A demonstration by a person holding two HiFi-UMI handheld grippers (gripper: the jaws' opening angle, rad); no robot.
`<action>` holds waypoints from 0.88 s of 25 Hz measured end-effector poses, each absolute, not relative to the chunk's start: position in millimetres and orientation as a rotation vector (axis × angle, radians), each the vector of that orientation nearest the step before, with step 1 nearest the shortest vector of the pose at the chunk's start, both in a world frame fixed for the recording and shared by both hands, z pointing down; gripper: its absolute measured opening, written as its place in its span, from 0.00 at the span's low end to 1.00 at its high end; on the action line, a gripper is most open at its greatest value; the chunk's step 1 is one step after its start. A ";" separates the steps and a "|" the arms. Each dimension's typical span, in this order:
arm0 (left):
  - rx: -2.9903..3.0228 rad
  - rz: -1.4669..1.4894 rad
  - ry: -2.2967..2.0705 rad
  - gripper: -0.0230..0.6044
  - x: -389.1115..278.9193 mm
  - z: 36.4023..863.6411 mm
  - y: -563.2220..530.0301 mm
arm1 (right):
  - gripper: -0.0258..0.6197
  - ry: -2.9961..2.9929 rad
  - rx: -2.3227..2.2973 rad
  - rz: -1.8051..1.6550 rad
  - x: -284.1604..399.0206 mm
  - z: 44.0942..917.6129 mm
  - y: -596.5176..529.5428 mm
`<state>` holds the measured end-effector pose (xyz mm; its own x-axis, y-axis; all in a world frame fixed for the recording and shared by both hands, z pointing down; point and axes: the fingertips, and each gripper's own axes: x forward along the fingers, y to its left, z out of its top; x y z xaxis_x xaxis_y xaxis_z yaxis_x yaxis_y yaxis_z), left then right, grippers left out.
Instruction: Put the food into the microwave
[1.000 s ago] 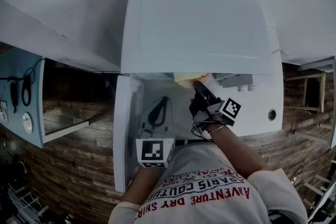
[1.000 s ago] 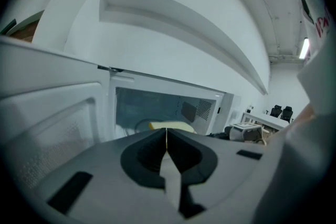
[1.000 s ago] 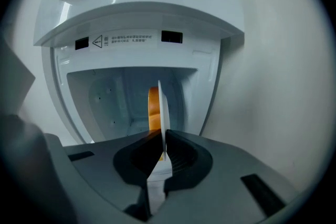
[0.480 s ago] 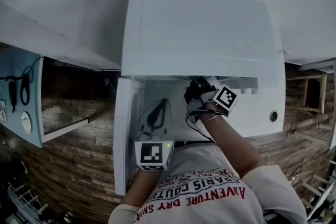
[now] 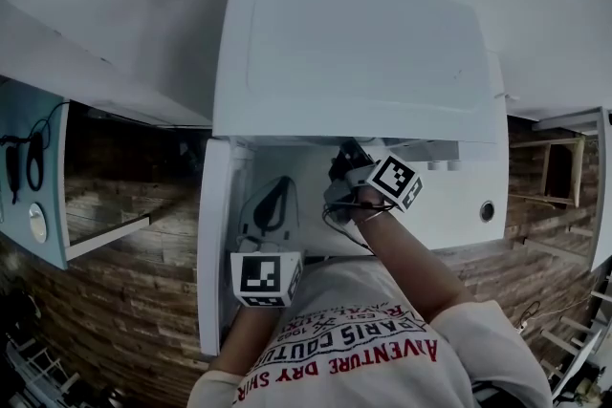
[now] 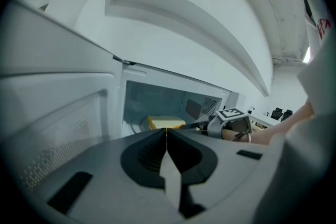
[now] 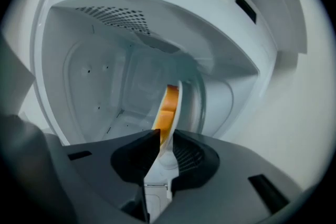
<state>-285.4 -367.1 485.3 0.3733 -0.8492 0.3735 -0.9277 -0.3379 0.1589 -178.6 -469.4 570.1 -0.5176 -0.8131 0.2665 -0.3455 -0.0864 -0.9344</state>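
Observation:
The white microwave (image 5: 354, 53) stands with its door (image 5: 215, 253) swung open to the left. A yellow slice of food (image 6: 165, 122) lies on a white plate (image 7: 176, 107) inside the cavity (image 7: 105, 86). My right gripper (image 7: 167, 131) reaches into the cavity, and the plate's rim sits between its jaws, which are opening. The plate and food (image 7: 168, 107) appear edge-on and tilted in the right gripper view. In the head view the right gripper (image 5: 342, 169) is half hidden under the microwave's top. My left gripper (image 6: 166, 131) is shut on nothing, in front of the door opening.
The open door stands just left of my left gripper (image 5: 277, 196). A round knob (image 5: 487, 210) sits on the microwave's front at right. A blue panel with cables (image 5: 33, 177) and a shelf are at far left over a wood-plank floor (image 5: 124, 301).
My right gripper has pushed deeper into the microwave and rolled; the food has passed out of the head view under the top. The left gripper has stayed put.

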 end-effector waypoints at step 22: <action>2.302 0.286 -1.527 0.05 -286.2 480.8 -371.9 | 0.43 3.479 -1.548 -1.126 -190.0 588.3 -434.8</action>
